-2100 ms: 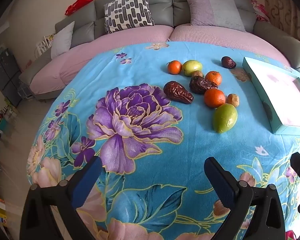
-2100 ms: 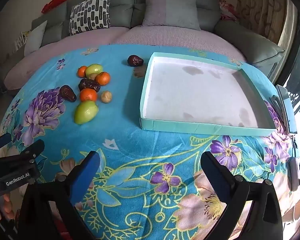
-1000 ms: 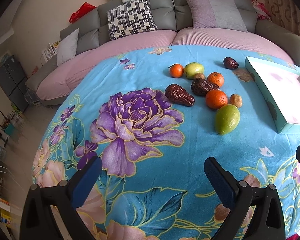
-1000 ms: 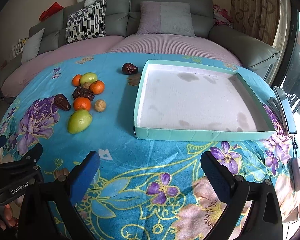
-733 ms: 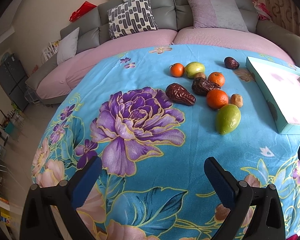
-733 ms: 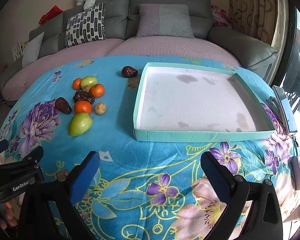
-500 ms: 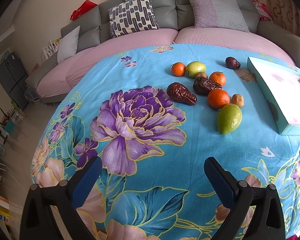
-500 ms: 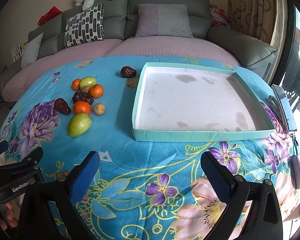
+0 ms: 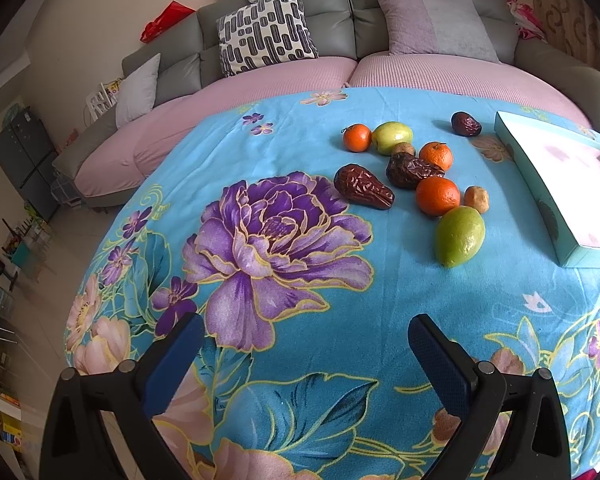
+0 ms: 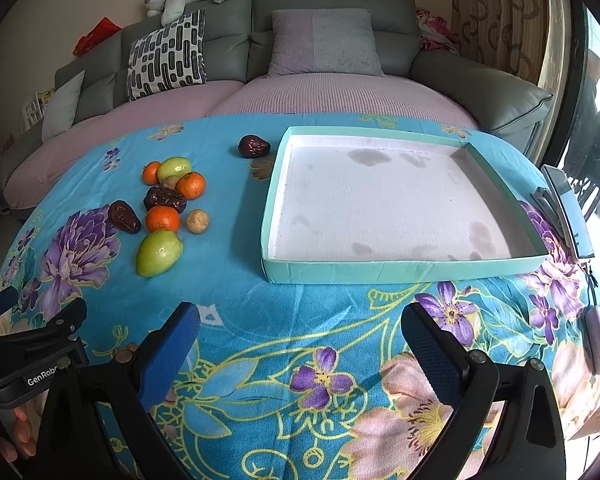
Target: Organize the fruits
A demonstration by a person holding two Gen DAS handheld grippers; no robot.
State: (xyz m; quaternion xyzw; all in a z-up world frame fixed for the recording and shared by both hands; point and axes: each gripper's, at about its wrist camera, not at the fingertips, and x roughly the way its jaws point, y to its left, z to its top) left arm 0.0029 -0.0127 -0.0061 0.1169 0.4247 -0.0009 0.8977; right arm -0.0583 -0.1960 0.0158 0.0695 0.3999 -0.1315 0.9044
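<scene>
Several fruits lie in a cluster on the blue floral cloth: a big green mango, oranges, dark red dates, a green apple and small brown fruits. One date lies alone by the teal tray, which is empty; its edge shows in the left wrist view. My left gripper is open and empty, near the front edge, well short of the fruits. My right gripper is open and empty, in front of the tray.
A grey sofa with pink cushions curves behind the table. A phone and a small device lie at the table's right edge. The left gripper's body shows at the lower left of the right wrist view.
Both cameras have tilted up and drawn back slightly, so the fruits and tray sit a little lower in view. Nothing on the table has moved; both grippers stay open.
</scene>
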